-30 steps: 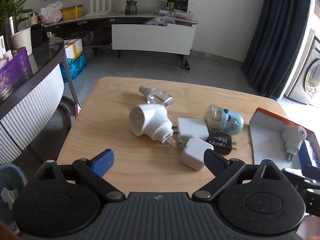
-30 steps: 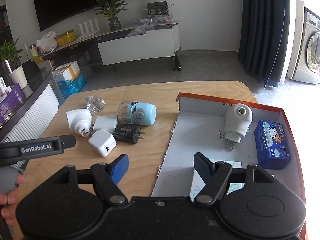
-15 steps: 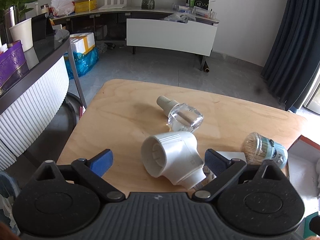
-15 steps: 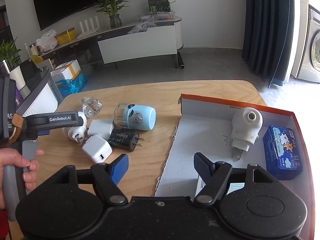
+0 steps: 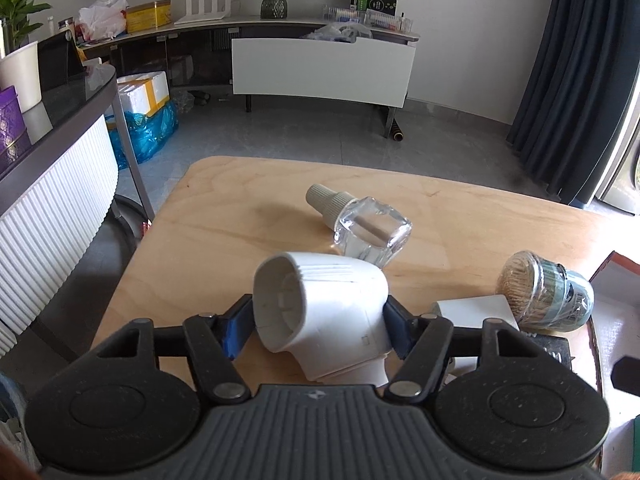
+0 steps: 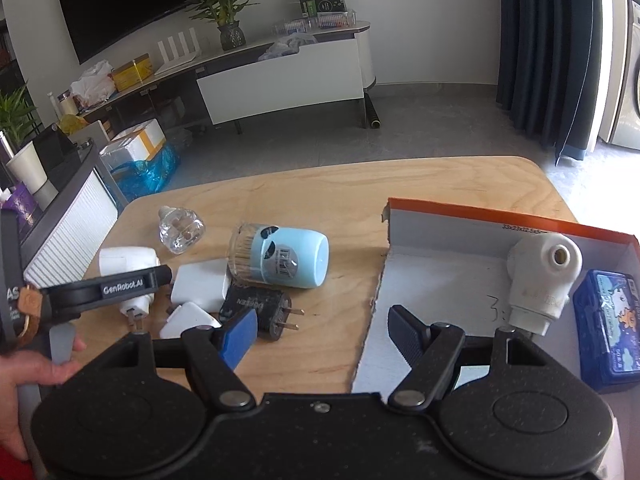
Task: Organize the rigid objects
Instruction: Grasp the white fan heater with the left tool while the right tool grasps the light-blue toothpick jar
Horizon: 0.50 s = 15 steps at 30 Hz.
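A white plug-in heater [image 5: 320,300] lies on the wooden table [image 5: 240,232]. The jaws of my left gripper [image 5: 318,320] are closing on it, and both blue pads touch its sides. The right wrist view shows the same heater [image 6: 126,260] behind a left gripper finger [image 6: 120,286]. My right gripper [image 6: 322,322] is open and holds nothing, above the left edge of the orange-rimmed box [image 6: 440,280]. Beside the heater lie a clear bottle [image 5: 368,232], a blue-capped toothpick jar [image 6: 280,256], two white chargers [image 6: 200,284] [image 6: 188,320] and a black charger [image 6: 260,308].
Inside the box are a second white heater [image 6: 540,280] and a blue tin [image 6: 608,324]. A person's hand [image 6: 36,368] grips the left tool's handle. A ribbed white counter [image 5: 52,232] stands left of the table, with floor and a low cabinet beyond.
My left gripper moved forward over the white heater and its jaws closed in from wide open onto its sides. My right gripper drifted left toward the pile, still open.
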Each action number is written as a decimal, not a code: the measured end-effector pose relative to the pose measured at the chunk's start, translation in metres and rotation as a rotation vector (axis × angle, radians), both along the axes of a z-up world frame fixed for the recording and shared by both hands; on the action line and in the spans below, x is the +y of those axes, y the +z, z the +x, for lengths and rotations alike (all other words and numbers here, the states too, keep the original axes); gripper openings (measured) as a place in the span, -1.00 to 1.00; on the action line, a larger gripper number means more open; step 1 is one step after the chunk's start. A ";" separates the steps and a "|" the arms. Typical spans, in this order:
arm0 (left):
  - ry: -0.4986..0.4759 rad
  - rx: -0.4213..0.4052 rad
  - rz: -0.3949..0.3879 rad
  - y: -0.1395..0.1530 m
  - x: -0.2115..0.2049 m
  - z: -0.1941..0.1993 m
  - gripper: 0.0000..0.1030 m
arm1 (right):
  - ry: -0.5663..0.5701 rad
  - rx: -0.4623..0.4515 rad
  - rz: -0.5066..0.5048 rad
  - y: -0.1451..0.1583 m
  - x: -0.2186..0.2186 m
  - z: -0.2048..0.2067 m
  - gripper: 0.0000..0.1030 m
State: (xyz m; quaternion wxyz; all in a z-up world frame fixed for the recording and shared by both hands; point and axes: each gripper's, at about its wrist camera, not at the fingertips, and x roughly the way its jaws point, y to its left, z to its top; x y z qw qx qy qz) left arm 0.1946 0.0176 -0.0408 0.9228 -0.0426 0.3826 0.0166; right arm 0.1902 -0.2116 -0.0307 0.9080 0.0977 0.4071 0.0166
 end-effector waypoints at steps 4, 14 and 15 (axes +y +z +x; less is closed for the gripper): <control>-0.003 -0.018 0.000 0.008 0.006 -0.012 0.31 | -0.001 0.011 0.044 -0.003 0.011 0.028 0.71; -0.035 -0.044 -0.024 0.015 0.007 -0.028 0.32 | -0.118 0.082 0.023 -0.027 0.040 0.086 0.97; -0.038 -0.048 -0.019 0.015 0.007 -0.028 0.32 | -0.109 0.093 0.009 -0.030 0.042 0.090 0.96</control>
